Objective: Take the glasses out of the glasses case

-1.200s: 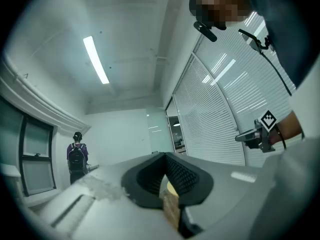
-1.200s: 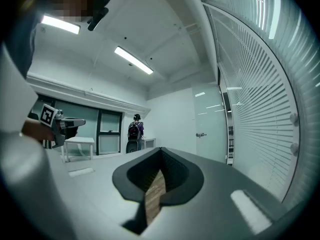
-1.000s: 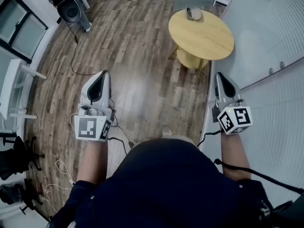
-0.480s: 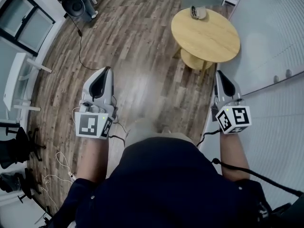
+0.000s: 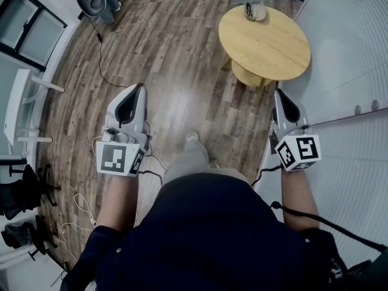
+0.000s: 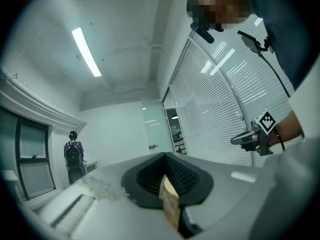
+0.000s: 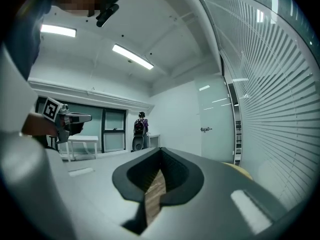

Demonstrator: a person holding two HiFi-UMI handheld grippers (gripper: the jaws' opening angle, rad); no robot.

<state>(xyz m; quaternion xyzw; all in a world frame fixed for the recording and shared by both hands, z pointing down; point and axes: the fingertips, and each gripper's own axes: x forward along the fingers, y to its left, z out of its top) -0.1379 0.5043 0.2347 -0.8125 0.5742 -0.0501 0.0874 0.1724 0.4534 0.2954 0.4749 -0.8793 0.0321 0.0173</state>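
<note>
Head view shows the left tongs (image 5: 137,90) and right tongs (image 5: 279,94) held above the wood floor (image 5: 176,59), both pressed together, gripping nothing. The glasses case (image 5: 254,11) lies at the far edge of the round bench (image 5: 270,50), well apart from both.

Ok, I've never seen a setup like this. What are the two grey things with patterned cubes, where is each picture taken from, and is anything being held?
There is no robot here. A person holds a grey hand tool in each hand: the left tongs and the right tongs. The patterned cubes are part of the tools. The head view comes from a camera on the person's head, looking down. The two gripper views come from cameras riding on each tool and looking along its tongs. Both tongs are closed and hold nothing. Ahead, on the brown plank floor, stands a round light wooden table. A small grey object lies at its far edge, likely the glasses case, though it is too small to be sure.
</note>
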